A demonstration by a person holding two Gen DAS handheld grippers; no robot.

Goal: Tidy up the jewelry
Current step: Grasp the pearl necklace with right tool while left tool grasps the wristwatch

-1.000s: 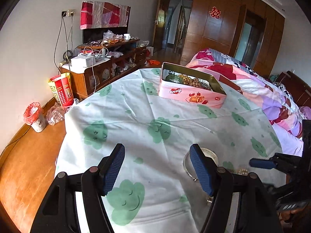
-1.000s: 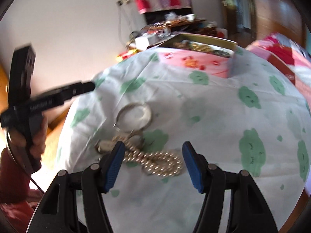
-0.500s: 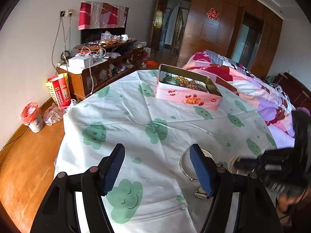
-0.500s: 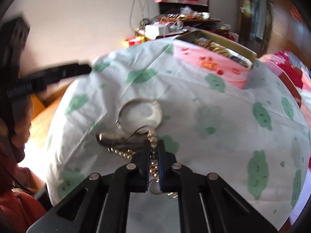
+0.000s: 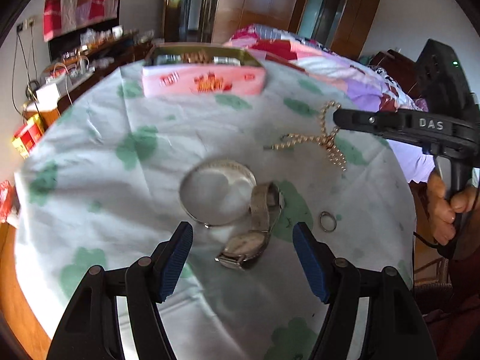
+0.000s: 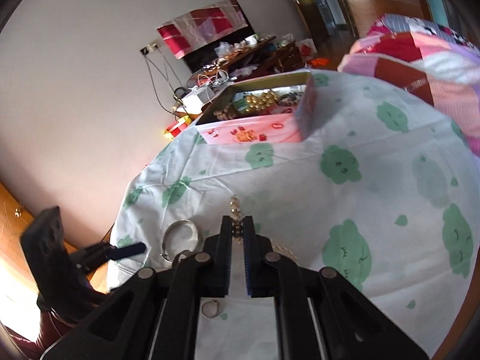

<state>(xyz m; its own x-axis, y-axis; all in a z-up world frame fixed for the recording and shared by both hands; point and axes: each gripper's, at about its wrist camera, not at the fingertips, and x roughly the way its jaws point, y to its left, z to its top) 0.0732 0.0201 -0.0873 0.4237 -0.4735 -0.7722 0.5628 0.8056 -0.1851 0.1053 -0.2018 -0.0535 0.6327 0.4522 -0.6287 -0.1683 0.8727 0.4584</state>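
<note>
Pinching the gold bead necklace (image 6: 236, 207) between closed jaws, your right gripper (image 6: 238, 230) is holding it so its loops are dangling above the tablecloth (image 6: 375, 198) (the left wrist view is showing this clearly, the chain (image 5: 325, 139) hanging from the black fingertips). Your left gripper (image 5: 243, 258) is standing wide open and empty, its blue pads (image 5: 177, 258) flanking the wristwatch (image 5: 255, 234), which is lying on the cloth touching the silver bangle (image 5: 217, 193). A small ring (image 5: 327, 221) is sitting just beside the watch. Only the right wrist view is revealing the inside of the pink tin (image 6: 255, 129), where beads are lying.
</note>
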